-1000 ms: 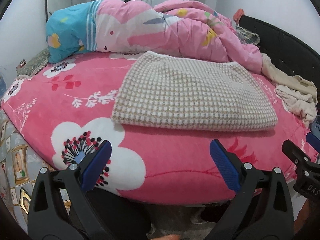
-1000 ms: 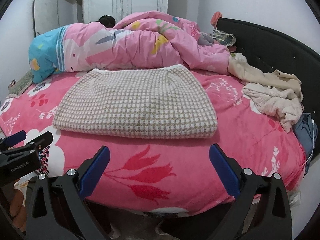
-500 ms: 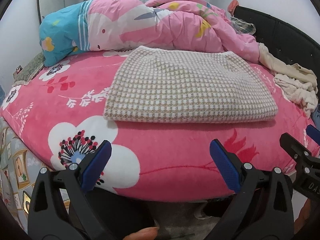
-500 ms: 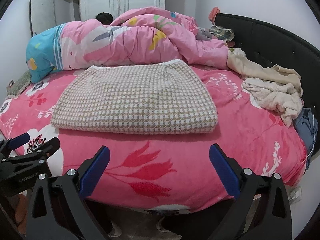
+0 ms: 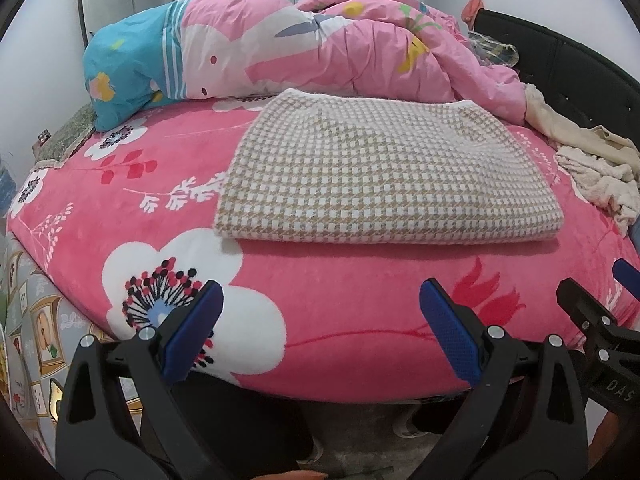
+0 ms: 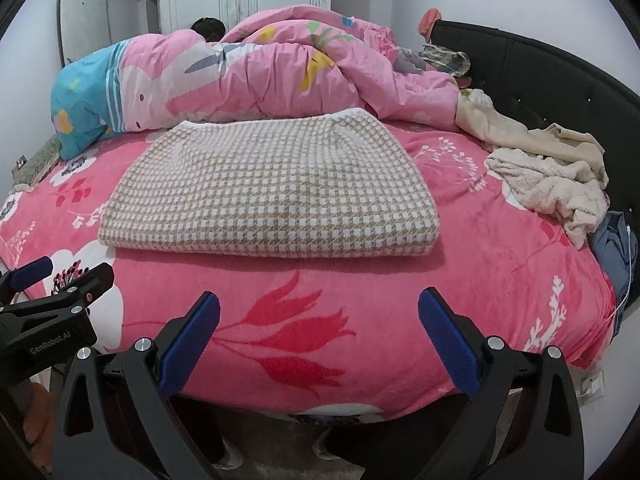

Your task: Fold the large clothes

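A beige-and-white houndstooth garment (image 5: pixel 384 172) lies folded in a flat rectangle on the pink floral bed (image 5: pixel 352 304); it also shows in the right wrist view (image 6: pixel 272 196). My left gripper (image 5: pixel 320 324) is open and empty, held off the bed's near edge, well short of the garment. My right gripper (image 6: pixel 320 324) is open and empty, also off the near edge. The right gripper's fingers (image 5: pixel 588 312) show at the right of the left wrist view, and the left gripper's fingers (image 6: pixel 72 284) at the left of the right wrist view.
A bunched pink and blue duvet (image 5: pixel 280 44) lies along the back of the bed. Cream clothes (image 6: pixel 548 176) are piled at the right by the black headboard (image 6: pixel 560 76). A blue cloth (image 6: pixel 612 244) hangs at the right edge.
Both grippers have shifted a little, so the garment sits slightly nearer and more centred in both views. The garment itself has not moved. Both grippers stay open.
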A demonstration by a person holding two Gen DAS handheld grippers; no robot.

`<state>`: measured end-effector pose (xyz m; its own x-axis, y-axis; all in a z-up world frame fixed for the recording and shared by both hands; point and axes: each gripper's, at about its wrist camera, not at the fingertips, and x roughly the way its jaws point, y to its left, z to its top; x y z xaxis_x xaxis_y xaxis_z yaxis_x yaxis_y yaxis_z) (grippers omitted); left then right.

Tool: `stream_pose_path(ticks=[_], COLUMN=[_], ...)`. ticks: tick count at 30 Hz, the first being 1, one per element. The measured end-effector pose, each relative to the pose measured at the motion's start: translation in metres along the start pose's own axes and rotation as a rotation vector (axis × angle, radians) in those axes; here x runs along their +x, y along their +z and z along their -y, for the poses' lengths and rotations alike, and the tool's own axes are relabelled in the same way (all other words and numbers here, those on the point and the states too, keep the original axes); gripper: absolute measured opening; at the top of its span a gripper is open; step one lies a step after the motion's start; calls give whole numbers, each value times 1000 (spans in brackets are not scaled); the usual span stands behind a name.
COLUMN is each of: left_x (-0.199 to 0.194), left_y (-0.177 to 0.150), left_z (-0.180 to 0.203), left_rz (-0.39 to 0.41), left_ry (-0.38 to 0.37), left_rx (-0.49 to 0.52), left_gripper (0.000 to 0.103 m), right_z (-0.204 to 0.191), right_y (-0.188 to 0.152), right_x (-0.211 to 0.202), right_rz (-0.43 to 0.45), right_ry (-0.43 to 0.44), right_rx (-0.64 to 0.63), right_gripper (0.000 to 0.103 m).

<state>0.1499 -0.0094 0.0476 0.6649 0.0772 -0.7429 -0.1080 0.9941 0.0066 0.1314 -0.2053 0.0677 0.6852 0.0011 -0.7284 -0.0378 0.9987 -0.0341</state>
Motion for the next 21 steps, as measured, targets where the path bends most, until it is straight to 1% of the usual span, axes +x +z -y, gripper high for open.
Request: stream_pose_path(ticks=[21], left_x=[3], left_y=[1], left_z=[2], left_rz=[0], left_ry=[2], left_rx=[3], left_gripper=[95], right_z=[4], right_y=[1], right_x=[7], right_rz=[-6], right_ry=[-10], right_rx=[-4], right_gripper=[97])
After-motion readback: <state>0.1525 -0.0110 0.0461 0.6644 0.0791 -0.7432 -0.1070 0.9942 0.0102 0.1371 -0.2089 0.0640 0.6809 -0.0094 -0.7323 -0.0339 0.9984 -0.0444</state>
